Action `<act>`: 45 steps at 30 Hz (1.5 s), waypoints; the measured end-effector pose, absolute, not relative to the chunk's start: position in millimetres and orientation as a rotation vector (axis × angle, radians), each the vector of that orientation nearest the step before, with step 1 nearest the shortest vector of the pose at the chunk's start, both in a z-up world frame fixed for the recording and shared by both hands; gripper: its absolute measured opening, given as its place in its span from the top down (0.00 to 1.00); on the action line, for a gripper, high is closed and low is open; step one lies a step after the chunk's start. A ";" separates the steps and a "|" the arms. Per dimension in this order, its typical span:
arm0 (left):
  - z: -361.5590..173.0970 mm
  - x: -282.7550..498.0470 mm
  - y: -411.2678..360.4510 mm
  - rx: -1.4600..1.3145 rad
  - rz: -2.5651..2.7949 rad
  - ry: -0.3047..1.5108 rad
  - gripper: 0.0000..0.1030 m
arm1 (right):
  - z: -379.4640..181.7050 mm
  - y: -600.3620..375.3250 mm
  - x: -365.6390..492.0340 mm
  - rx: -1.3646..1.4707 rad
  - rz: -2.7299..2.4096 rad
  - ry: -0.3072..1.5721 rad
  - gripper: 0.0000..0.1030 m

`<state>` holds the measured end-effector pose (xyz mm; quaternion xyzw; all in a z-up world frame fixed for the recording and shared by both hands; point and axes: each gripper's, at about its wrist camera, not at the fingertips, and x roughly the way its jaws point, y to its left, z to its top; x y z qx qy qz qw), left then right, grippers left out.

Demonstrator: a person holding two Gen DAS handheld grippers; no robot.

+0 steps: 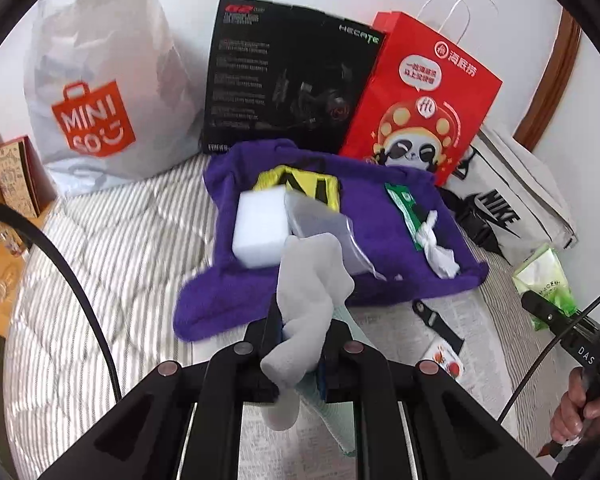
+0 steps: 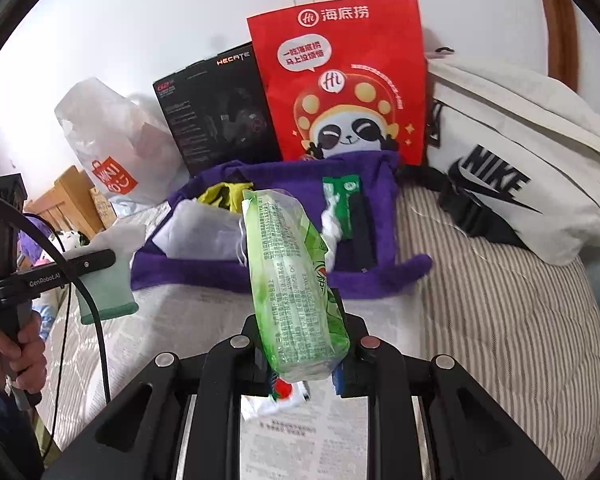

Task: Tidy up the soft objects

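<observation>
Three bags stand along the top of the frame: one white plastic bag [image 1: 100,92], one red paper bag [image 1: 420,96], one white Nike bag [image 2: 512,160]. One black box [image 1: 288,76], one purple towel [image 1: 380,208] mid-frame.

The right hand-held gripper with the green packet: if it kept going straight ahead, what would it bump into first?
Probably the purple towel with its pile of things, which lies straight ahead of the right hand-held gripper. The green tissue packet it grips would likely touch first. Depth is hard to judge in this view.
</observation>
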<state>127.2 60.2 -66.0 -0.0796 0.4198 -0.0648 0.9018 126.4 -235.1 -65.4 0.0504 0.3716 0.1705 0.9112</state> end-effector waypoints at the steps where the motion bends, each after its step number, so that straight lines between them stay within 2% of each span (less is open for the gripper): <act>1: -62.8 129.1 60.2 -0.156 -0.121 0.856 0.88 | -65.1 -232.1 131.5 0.107 0.355 0.769 0.80; 14: -53.3 172.0 63.3 -0.175 -0.124 0.857 0.87 | -68.4 -192.7 217.3 0.095 0.399 0.780 0.80; 24: -61.0 199.8 66.8 -0.155 -0.116 0.874 0.87 | -121.3 -163.6 310.0 0.094 0.348 0.928 0.80; 34: -70.1 212.4 72.6 -0.148 -0.148 0.894 0.86 | -141.9 -154.2 332.2 0.064 0.305 0.970 0.77; 37: -72.0 214.2 74.4 -0.155 -0.152 0.899 0.86 | -141.9 -151.9 331.8 0.046 0.323 0.975 0.72; 39: -72.8 214.9 75.0 -0.158 -0.156 0.904 0.85 | -141.1 -150.0 332.8 0.042 0.343 0.984 0.55; 41: -72.3 214.7 75.1 -0.159 -0.160 0.902 0.85 | -139.2 -148.9 330.1 0.036 0.370 0.985 0.44; 45: -70.8 214.8 73.6 -0.158 -0.165 0.902 0.84 | -132.1 -146.9 325.3 0.024 0.369 0.980 0.41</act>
